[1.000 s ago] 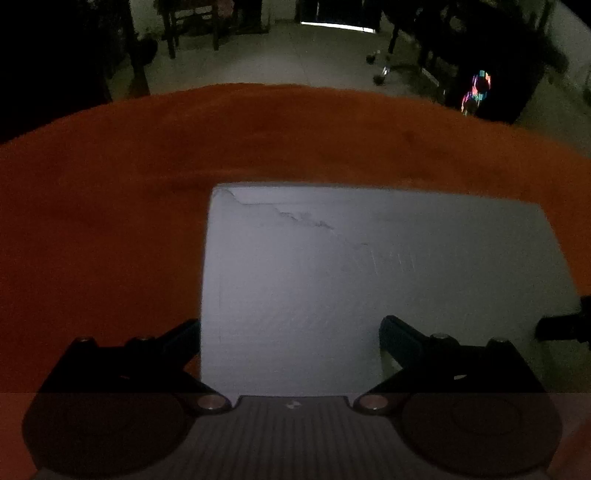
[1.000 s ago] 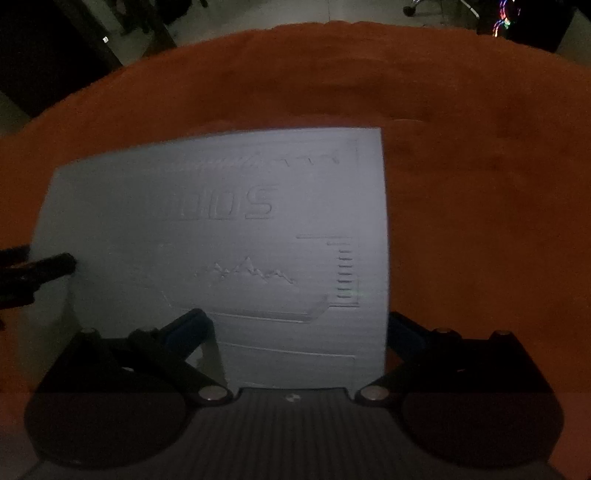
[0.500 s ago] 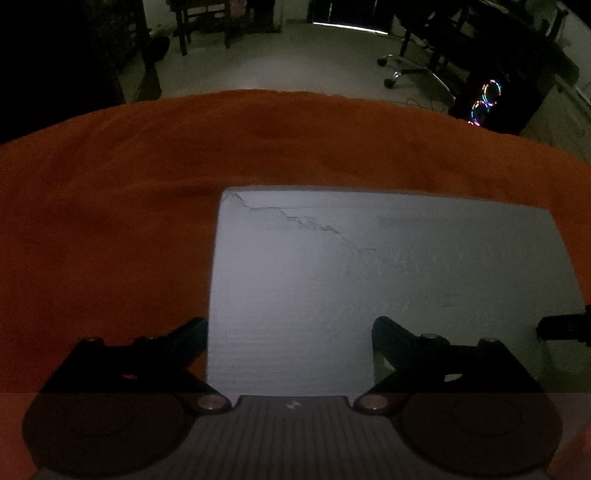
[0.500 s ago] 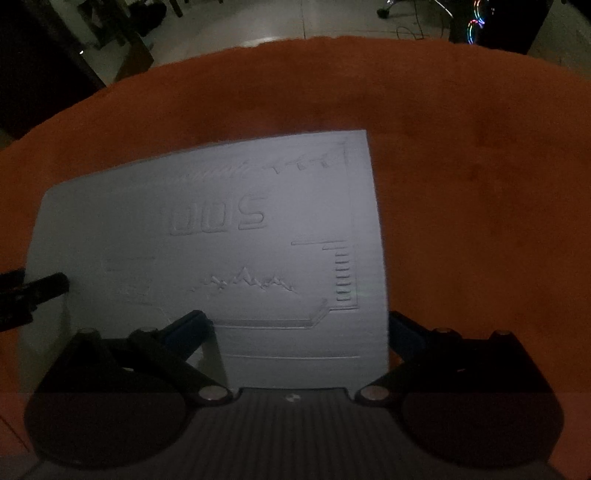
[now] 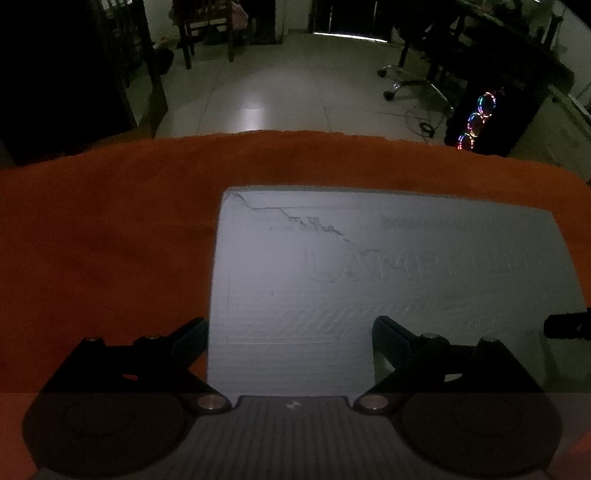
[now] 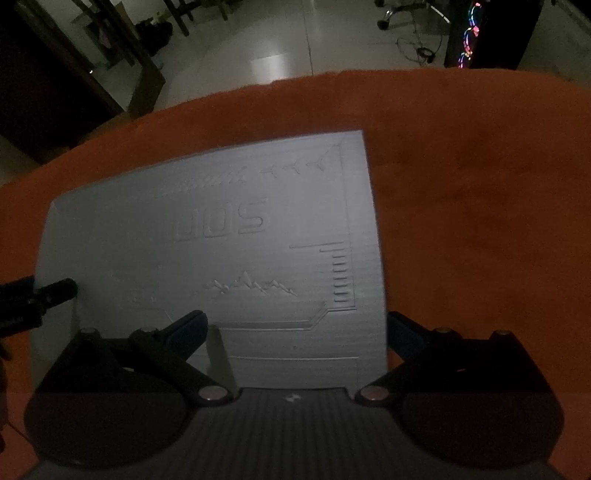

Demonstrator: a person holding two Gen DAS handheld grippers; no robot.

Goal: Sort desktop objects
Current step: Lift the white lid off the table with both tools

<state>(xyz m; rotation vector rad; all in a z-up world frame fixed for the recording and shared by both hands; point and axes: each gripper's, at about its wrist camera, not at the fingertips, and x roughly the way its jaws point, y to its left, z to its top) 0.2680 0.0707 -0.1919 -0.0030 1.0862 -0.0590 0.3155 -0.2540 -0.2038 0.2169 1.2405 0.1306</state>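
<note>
A flat pale grey embossed panel (image 5: 388, 273) lies on the orange cloth (image 5: 103, 258); it also shows in the right wrist view (image 6: 221, 240), with raised lettering and line patterns. My left gripper (image 5: 291, 332) is open, its fingers straddling the panel's near left corner just above it. My right gripper (image 6: 295, 328) is open, its fingers straddling the panel's near right corner. The right gripper's tip (image 5: 569, 325) shows at the right edge of the left wrist view. The left gripper's tip (image 6: 48, 295) shows at the left edge of the right wrist view.
The orange cloth (image 6: 480, 203) covers the whole table up to its far edge (image 5: 295, 134). Beyond lie a tiled floor, dark chairs (image 5: 207, 29), an office chair base (image 5: 410, 81) and a computer case with coloured fans (image 5: 480, 118).
Both cameras have tilted up and pulled back a little, so more floor shows beyond the table. The panel sits lower in both views. Both grippers stay open.
</note>
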